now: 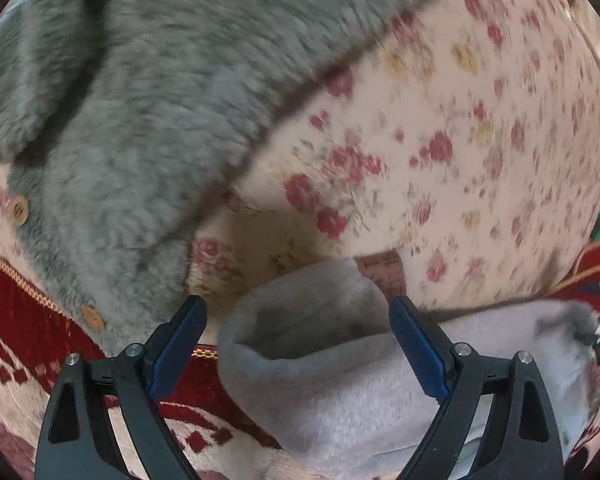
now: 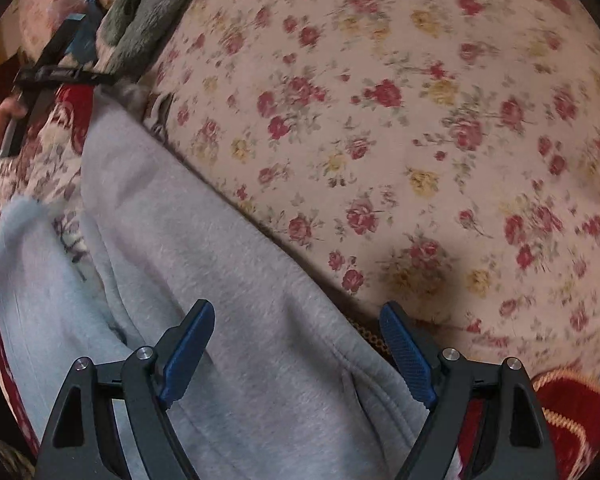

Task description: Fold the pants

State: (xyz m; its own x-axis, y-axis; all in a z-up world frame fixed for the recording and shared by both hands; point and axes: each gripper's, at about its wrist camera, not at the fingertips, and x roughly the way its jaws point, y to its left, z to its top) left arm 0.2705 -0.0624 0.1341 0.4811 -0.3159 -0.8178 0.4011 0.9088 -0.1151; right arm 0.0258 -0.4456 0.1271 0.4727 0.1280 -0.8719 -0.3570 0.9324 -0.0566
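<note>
Pants (image 2: 220, 280) lie diagonally, upper left to lower right, beside floral cushion (image 2: 400, 120).

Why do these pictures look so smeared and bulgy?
Left wrist view: the fuzzy grey garment and floral cloth are motion-blurred, while the left gripper stays sharp. Right wrist view: the flowers smear, the grey pants less so. Both bulge under the fisheye lens, with dark corners.
</note>
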